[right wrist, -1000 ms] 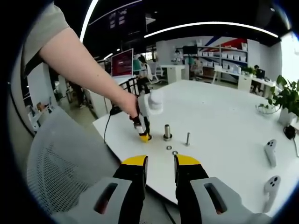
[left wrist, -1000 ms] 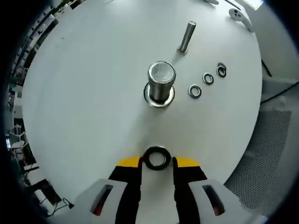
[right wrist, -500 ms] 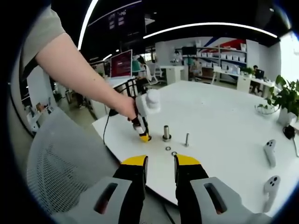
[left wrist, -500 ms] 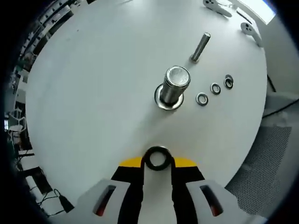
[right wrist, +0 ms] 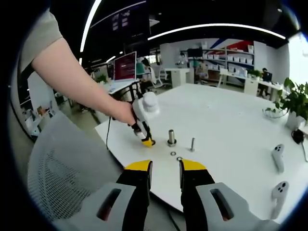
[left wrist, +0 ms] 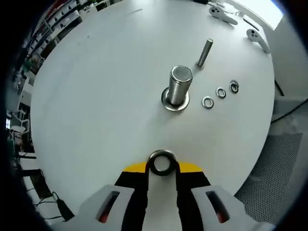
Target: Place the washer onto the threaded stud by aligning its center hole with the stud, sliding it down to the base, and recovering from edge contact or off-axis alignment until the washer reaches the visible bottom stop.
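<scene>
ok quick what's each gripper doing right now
Left gripper: shut on the washer, held above the table, short of the wide stud.
Right gripper: open, holding nothing, back from the table edge.

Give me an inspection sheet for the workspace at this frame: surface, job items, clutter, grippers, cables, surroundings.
Surface: white round table, clean.
Job's things: washer held between the left gripper's jaws, short of the thick stud, which stands upright on its base flange; thin stud beyond it.
Clutter: three spare washers in a row beside the thick stud; two white controllers near the table edge.
Grippers: left gripper shut on the washer; right gripper empty, jaws slightly apart, held off the table.
Cables: one black cable hangs off the table edge.
Surroundings: mesh chair, plant, office desks and shelves.
</scene>
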The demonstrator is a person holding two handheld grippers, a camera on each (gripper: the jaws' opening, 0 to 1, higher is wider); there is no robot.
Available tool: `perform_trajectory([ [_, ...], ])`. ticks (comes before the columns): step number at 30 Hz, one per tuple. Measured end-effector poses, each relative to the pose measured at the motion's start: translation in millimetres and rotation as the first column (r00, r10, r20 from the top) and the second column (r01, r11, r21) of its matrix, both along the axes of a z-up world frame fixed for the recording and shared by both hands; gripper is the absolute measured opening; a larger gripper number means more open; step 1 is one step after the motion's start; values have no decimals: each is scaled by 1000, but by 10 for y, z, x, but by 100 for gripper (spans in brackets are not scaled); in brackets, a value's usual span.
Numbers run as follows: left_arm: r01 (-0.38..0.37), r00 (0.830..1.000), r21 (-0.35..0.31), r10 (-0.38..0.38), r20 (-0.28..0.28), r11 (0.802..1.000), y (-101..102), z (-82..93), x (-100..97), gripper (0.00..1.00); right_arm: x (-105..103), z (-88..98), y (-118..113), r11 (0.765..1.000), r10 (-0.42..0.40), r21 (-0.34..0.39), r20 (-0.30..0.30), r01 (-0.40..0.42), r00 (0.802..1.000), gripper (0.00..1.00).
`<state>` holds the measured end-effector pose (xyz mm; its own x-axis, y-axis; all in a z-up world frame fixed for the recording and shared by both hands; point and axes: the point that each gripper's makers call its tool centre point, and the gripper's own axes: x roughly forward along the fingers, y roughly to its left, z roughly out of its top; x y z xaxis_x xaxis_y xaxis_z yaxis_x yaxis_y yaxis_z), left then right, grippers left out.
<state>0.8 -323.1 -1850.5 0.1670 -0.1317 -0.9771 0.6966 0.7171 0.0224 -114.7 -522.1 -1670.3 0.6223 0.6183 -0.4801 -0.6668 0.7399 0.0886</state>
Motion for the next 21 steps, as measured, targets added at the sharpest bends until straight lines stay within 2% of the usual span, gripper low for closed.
perform_trajectory([
  [2,8,1000,4,-8,-1,1000,-7,7,-12,19,-2,0,1,1000,1,-1,1,-1,1000,25],
  [8,38,999,-27,-37,37,999,-106,169,46,19,0,7,3,1000,0,2,3,0,1000,25],
  [18,67,989,-97,-53,141,993,-296,654,317,19,-1,8,13,1000,5,6,2,-5,1000,25],
  [21,75,985,-120,-55,161,990,-369,747,372,19,-2,11,14,1000,5,7,4,-5,1000,25],
])
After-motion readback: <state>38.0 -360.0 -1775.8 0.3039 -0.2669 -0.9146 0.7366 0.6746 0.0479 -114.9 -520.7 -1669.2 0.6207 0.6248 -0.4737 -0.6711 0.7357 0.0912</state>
